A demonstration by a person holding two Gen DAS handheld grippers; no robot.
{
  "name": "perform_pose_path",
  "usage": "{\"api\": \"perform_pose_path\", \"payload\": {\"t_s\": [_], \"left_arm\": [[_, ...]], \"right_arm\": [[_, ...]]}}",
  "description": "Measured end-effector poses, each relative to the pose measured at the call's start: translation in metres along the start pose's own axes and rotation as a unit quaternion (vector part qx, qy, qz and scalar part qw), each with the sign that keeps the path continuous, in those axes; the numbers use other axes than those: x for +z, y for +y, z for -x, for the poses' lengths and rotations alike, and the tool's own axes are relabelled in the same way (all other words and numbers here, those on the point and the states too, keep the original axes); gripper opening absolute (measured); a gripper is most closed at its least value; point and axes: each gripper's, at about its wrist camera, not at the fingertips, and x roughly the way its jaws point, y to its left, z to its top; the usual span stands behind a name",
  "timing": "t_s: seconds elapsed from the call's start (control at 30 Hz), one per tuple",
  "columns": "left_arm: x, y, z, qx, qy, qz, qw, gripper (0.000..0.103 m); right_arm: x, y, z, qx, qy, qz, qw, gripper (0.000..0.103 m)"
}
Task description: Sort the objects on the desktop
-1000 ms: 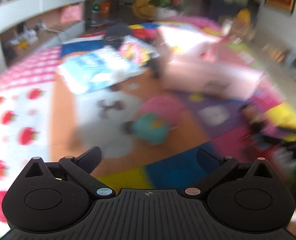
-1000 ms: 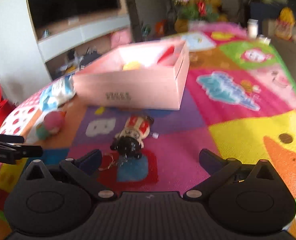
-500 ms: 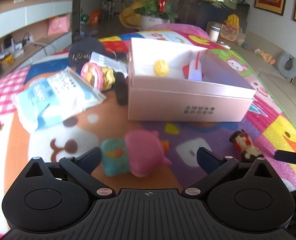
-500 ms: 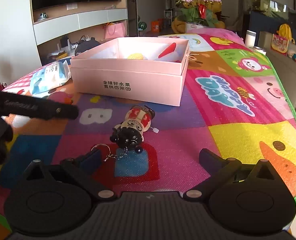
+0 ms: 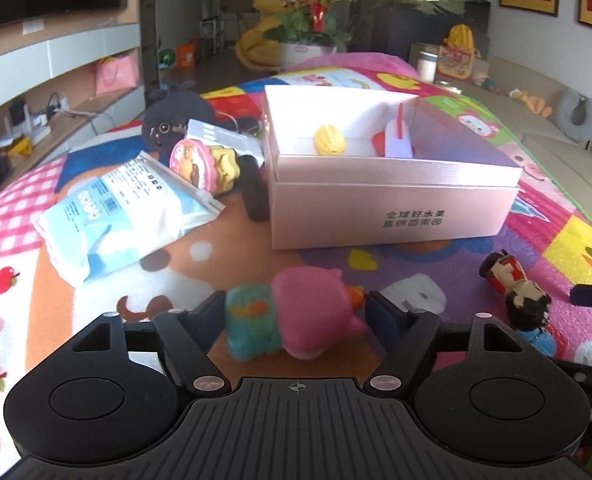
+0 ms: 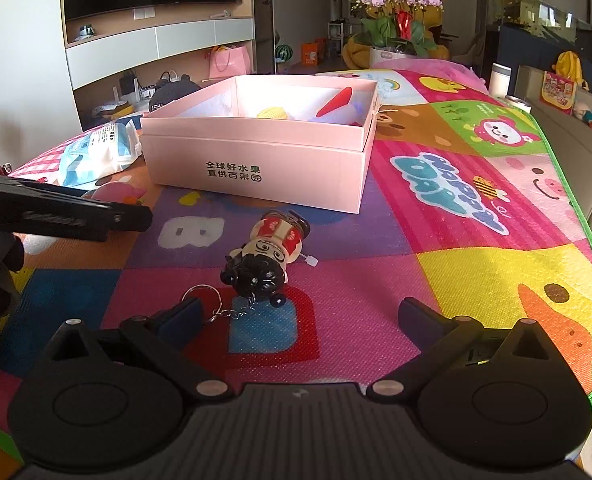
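Left tool (image 5: 293, 314) has just closed in around pink plush toy (image 5: 296, 314)

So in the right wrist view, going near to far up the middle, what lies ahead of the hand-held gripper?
Keyring chain → wind-up doll figure → pink box → orchid pot.

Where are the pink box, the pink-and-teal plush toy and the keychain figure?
pink box (image 5: 392, 208), left wrist view, on its front wall.
pink-and-teal plush toy (image 5: 308, 304), left wrist view, on its pink part, between the left gripper's fingers.
keychain figure (image 6: 271, 248), right wrist view, on its face.
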Motion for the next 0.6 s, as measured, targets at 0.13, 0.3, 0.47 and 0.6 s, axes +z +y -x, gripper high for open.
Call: {"api": "perform_pose_path", "payload": {"t_s": [0.13, 0.3, 0.47, 0.6], "left_arm": [[-0.006, 0.0, 0.012, -0.011, 0.001, -0.006, 0.9999, 0.074], [-0.029, 0.006, 0.039, -0.017, 0.005, -0.012, 0.9998, 0.074], [-0.046, 0.012, 0.061, -0.019, 0.003, -0.005, 0.9998, 0.075], [-0.049, 0.016, 0.067, -0.019, 0.0, 0.006, 0.9998, 0.075]], "right_arm": [[0.002, 0.003, 0.001, 0.01, 0.004, 0.01, 1.0, 0.103], [0.016, 0.012, 0.005, 0.029, -0.016, 0.018, 0.999, 0.101], [0.039, 0.018, -0.016, 0.024, 0.0, 0.006, 1.0, 0.078], [0.047, 0.021, -0.031, 0.008, 0.024, 0.006, 1.0, 0.054]]}}
